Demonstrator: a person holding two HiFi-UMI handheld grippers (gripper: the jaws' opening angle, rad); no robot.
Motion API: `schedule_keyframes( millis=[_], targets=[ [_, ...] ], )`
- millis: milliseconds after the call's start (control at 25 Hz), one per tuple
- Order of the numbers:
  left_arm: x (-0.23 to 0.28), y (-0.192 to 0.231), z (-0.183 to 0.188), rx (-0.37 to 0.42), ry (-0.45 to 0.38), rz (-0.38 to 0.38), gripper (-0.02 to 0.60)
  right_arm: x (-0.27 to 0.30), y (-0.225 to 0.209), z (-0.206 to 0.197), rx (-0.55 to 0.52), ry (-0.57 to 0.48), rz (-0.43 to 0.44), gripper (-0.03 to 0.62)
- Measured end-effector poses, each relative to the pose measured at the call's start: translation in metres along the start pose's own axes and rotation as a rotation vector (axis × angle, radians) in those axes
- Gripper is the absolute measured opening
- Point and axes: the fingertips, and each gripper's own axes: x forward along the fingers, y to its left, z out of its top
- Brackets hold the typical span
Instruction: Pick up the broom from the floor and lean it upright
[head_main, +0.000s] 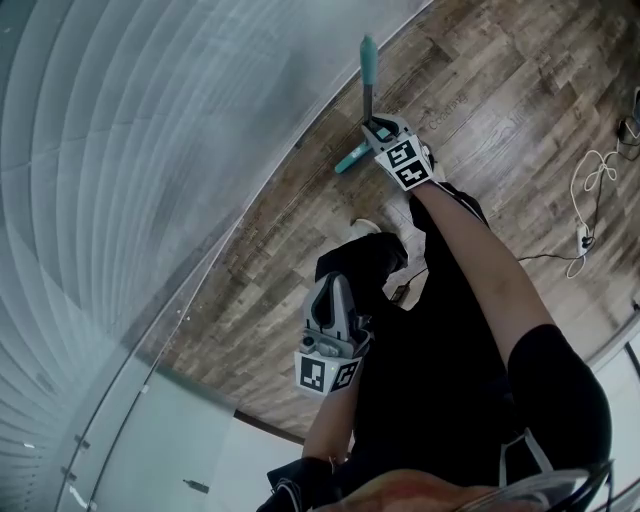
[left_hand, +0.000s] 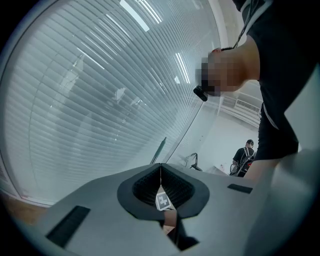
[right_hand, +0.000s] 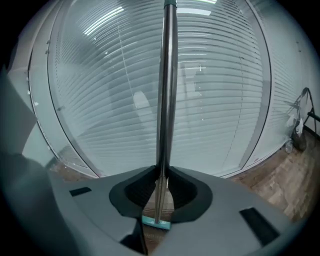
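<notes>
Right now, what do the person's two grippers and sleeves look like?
The left gripper and the right gripper are light grey with black-lined jaws. Each carries a white cube with black square markers. The right arm wears a short black sleeve.

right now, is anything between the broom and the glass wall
Nothing visible. The right claw is shut on the broom, holding it upright close in front of the glass wall. Only bare wooden floor lies between the broom's head and the wall's base.

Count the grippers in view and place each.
2. The right gripper is shut on the broom beside the glass wall; the left gripper, shut and empty, hangs nearer the camera.
</notes>
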Motion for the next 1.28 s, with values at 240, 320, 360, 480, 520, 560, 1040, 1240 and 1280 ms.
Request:
schedule_keyframes(
  millis=[240, 320, 360, 480, 520, 560, 1040, 1240, 1280],
  targets=[
    [0.001, 0.011, -0.009, -0.016, 0.000, 0.027, 0.020, 0.026, -0.008, 0.015, -0.042, -0.002, 0.007, 0.086],
    [0.001, 0.009, -0.009, -0.028, -0.003, 0.016, 0.020, 0.031, -0.008, 0.018, -0.062, -0.002, 0.010, 0.087],
    [0.001, 0.008, -0.008, -0.032, -0.005, 0.007, 0.020, 0.032, -0.008, 0.019, -0.066, -0.005, 0.012, 0.087],
    [0.001, 0.003, -0.008, -0.038, -0.006, -0.007, 0.020, 0.031, -0.007, 0.018, -0.077, -0.012, 0.011, 0.091],
    [0.001, 0.003, -0.008, -0.040, -0.004, -0.005, 0.020, 0.030, -0.007, 0.018, -0.084, -0.020, 0.014, 0.092],
    [0.002, 0.004, -0.009, -0.042, -0.003, -0.002, 0.020, 0.030, -0.006, 0.020, -0.093, -0.033, 0.021, 0.092],
    [0.008, -0.003, -0.010, -0.068, 0.005, -0.018, 0.020, 0.022, -0.032, 0.081, -0.071, -0.202, 0.025, 0.176],
    [0.008, -0.002, -0.005, -0.064, 0.006, -0.017, 0.020, 0.016, -0.035, 0.090, -0.058, -0.235, 0.027, 0.131],
    [0.009, -0.001, -0.005, -0.064, 0.009, -0.015, 0.020, 0.015, -0.036, 0.091, -0.051, -0.237, 0.023, 0.114]
  ],
)
